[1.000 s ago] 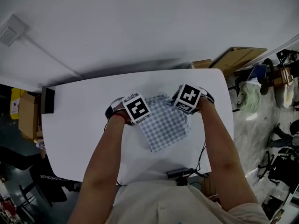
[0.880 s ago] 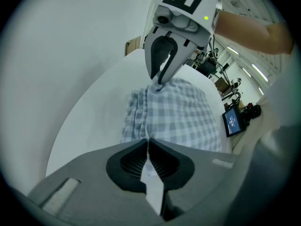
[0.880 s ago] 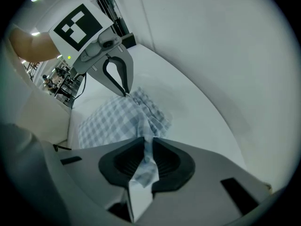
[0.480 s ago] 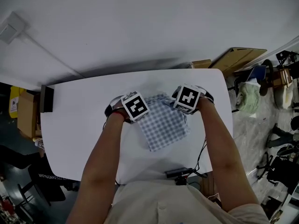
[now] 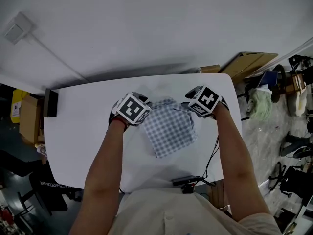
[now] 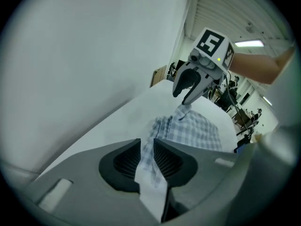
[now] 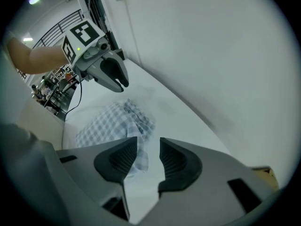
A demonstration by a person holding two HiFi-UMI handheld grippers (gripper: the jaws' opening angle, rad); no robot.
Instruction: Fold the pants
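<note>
Two grippers, one per hand: left gripper (image 6: 147, 144) and right gripper (image 7: 148, 140), both with jaws just opened further. Nearest in the left gripper view, ribbed pads (image 6: 126, 160) standing narrowly apart, check cloth showing in the slit, no pinch on it visible. Nearest in the right gripper view, pads wide apart, bare table in the gap, a cloth edge just beside the left pad. Hidden from the head view under two marker cubes (image 5: 132, 108), so read only in those two views.

Next out, one pair of pants (image 5: 168, 129): blue-and-white check, folded into a compact block, lying flat near the middle of one white table (image 5: 83, 136), between the two grippers. Whole outline given by the head view alone; only a slanted, part-hidden patch in each gripper view. Also only from the head: two bare forearms (image 5: 103, 170), one small black device (image 5: 188, 182) at the near table edge, one dark box (image 5: 50, 103) at the left edge.

Farther, each gripper view facing the other gripper: right one just above the pants' far corner, jaws apart; left one above bare table, jaws close together. Farthest, a white wall (image 5: 146, 28), one cardboard sheet (image 5: 252, 61) beyond the table's right corner, and, in the gripper views only, ceiling lights (image 6: 249, 43) and distant people (image 7: 40, 91).
</note>
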